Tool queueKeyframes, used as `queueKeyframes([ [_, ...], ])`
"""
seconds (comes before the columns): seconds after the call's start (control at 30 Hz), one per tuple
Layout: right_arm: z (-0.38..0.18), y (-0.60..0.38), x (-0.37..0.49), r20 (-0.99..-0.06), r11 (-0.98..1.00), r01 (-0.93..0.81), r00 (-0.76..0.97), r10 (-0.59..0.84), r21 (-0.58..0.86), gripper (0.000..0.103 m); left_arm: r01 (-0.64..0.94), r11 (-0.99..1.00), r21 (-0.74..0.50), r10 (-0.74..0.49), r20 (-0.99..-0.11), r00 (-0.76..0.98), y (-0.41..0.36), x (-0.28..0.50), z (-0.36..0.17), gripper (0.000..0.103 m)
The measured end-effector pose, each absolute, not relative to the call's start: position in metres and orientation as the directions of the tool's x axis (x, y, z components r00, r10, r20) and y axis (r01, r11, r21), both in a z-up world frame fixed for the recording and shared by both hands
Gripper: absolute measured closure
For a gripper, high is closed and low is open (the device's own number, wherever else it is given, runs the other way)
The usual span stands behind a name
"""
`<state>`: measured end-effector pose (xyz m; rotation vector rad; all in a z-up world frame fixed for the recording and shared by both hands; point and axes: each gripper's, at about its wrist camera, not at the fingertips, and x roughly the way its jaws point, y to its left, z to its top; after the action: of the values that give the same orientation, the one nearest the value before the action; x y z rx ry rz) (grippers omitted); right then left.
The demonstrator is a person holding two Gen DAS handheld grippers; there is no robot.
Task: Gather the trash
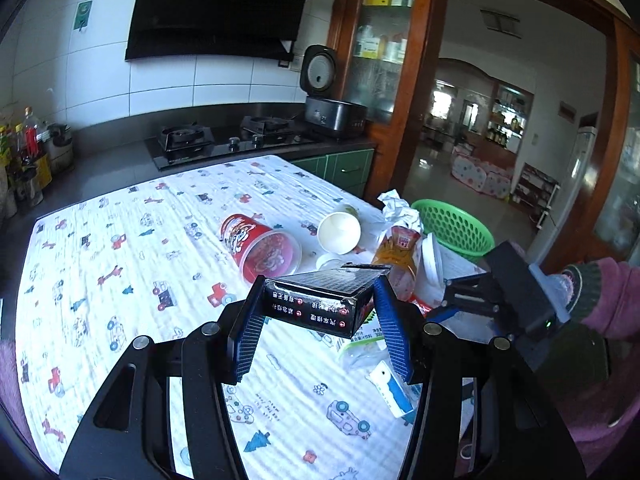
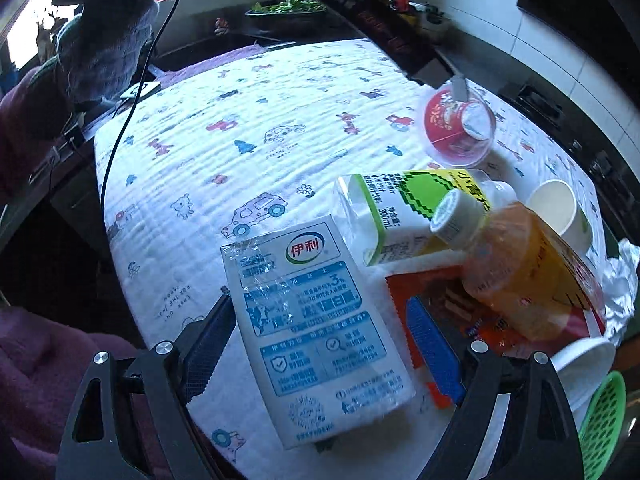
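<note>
My left gripper (image 1: 320, 292) is shut on a black box (image 1: 316, 304) with red and white print, held over the patterned tablecloth (image 1: 120, 260). In the right wrist view my right gripper (image 2: 318, 302) is open and points down at a flat white and blue milk carton (image 2: 316, 320) lying between its fingers. The left finger is close beside the carton's edge; the right finger (image 2: 432, 340) stands apart from it, over a red wrapper (image 2: 432, 284). The trash pile also holds a green and white carton (image 2: 400, 208) and an orange juice bottle (image 2: 520, 272).
A green basket (image 1: 456, 228) stands at the table's far right edge, beside crumpled white paper (image 1: 396, 208). A red noodle cup (image 1: 260, 248) and a white paper cup (image 1: 340, 232) lie tipped on the cloth. A stove (image 1: 224, 140) and a rice cooker (image 1: 332, 116) stand behind.
</note>
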<state>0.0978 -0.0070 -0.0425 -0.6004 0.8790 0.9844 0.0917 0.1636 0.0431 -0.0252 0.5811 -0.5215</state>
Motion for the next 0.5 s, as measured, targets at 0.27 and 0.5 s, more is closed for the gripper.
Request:
queueKeyframes([
  [0.27,-0.051,-0.004,0.097,-0.849,0.419,-0.908,0.236,0.473,-0.019,0.036,0.44,0.879,-0.184,-0.467,-0.521,0.715,0.165,0.097,0.037,0.05],
  [0.5,-0.026,-0.04,0.084,-0.784,0.508,-0.861,0.299,0.544,0.024,0.038,0.461,0.865,-0.198,-0.493,-0.505,0.708,0.145,0.101,0.042,0.05],
])
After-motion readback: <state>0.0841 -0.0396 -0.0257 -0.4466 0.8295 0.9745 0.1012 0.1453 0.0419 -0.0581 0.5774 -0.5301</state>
